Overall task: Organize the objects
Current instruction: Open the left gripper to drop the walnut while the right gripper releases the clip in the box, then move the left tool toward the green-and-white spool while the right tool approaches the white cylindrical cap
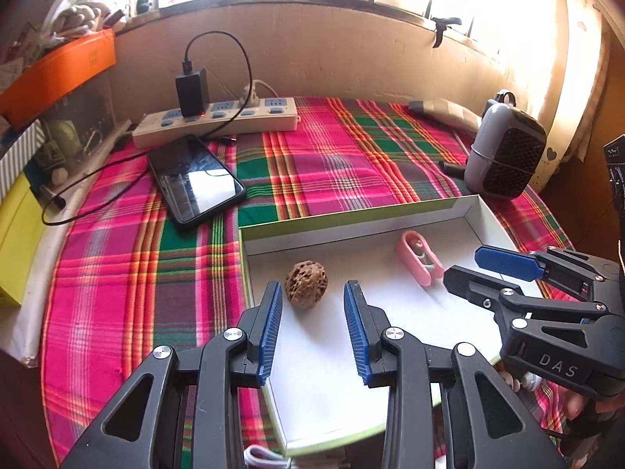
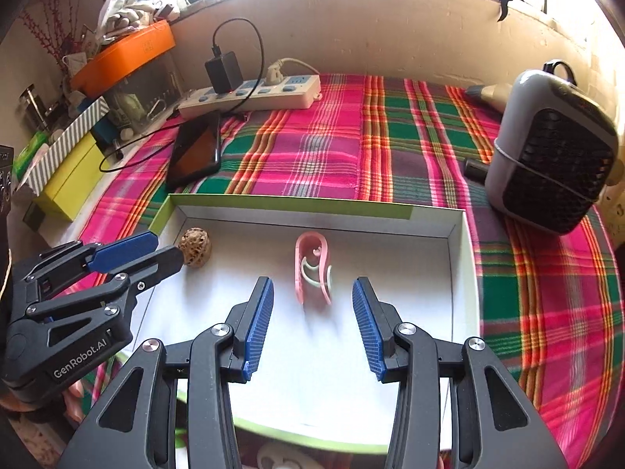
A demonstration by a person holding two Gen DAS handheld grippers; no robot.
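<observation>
While spread over the plaid cloth (image 1: pixel 320 164), lying around the shallow white box (image 1: pixel 390 219): black phone (image 1: pixel 197 181) just beyond the box's far left corner, cabled to a charger (image 1: pixel 191 92) plugged into the white power strip (image 1: pixel 234 121) by the wall; grey fan heater (image 2: pixel 554 148) standing near the far right corner; orange box (image 2: pixel 125 54) and yellow box (image 2: pixel 66 179) stacked among clutter at far left. Nothing between either claw and the things in the box.

Inside the box, well apart: brown walnut (image 1: pixel 306 283) by the left wall, pink clip-like piece (image 2: pixel 312 267) near the middle.

Left gripper (image 1: pixel 312 293) spread wide over the box's left part, empty, walnut just ahead between the blue pads (image 1: pixel 271 324), touching neither as far as visible. Right gripper (image 2: pixel 312 293) likewise wide apart and empty, pink piece just beyond its fingertips, not clamped.
</observation>
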